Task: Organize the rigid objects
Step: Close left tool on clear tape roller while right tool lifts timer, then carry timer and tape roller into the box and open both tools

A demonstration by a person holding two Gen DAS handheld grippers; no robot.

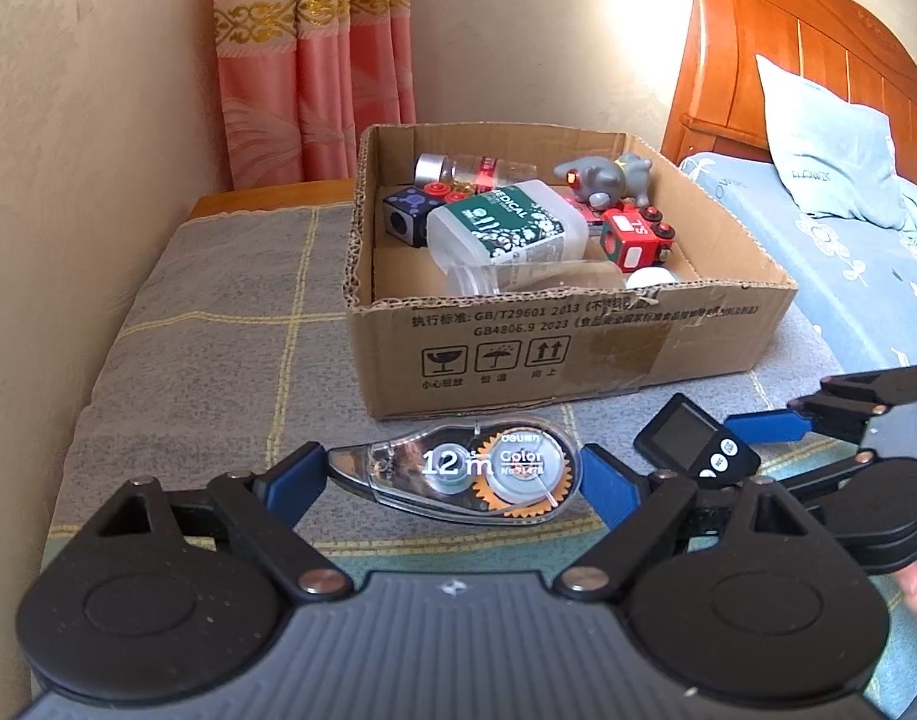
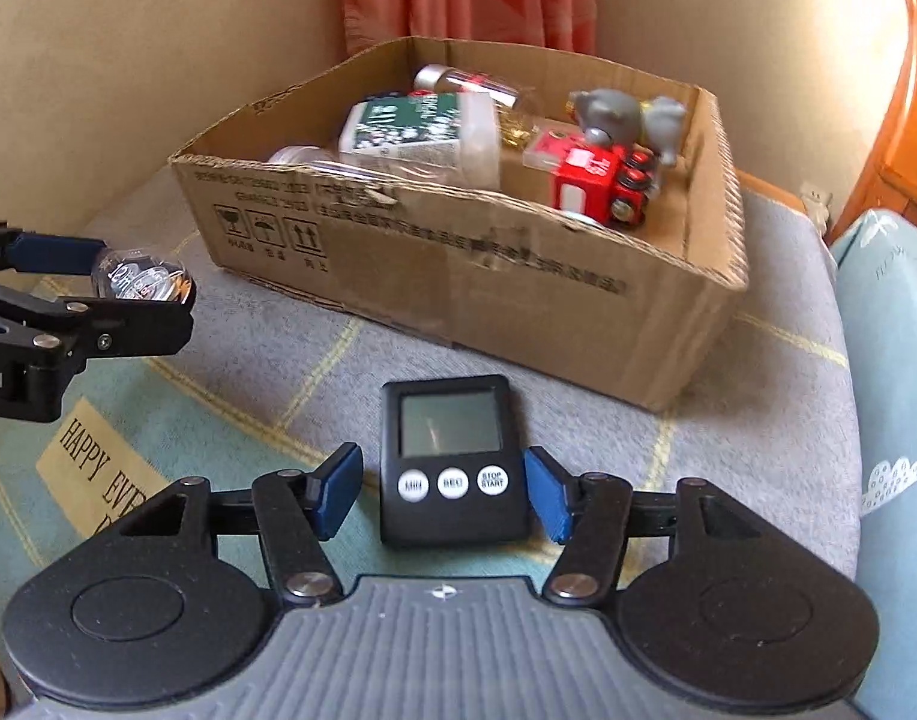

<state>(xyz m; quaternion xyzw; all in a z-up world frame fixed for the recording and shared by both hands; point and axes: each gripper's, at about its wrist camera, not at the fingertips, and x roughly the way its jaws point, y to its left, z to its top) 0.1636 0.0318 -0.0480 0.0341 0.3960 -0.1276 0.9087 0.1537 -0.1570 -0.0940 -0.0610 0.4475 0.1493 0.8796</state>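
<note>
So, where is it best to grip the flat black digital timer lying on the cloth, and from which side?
Grip the flat black digital timer across its two long side edges, near the button end, coming down from above. It lies flat, and the right gripper already straddles that width.

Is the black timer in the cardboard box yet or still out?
Out. The timer lies face-up on the cloth in front of the box, between open jaws.

Cardboard box (image 2: 458, 276) blocks ahead; bare cloth (image 1: 218, 312) left free.
</note>
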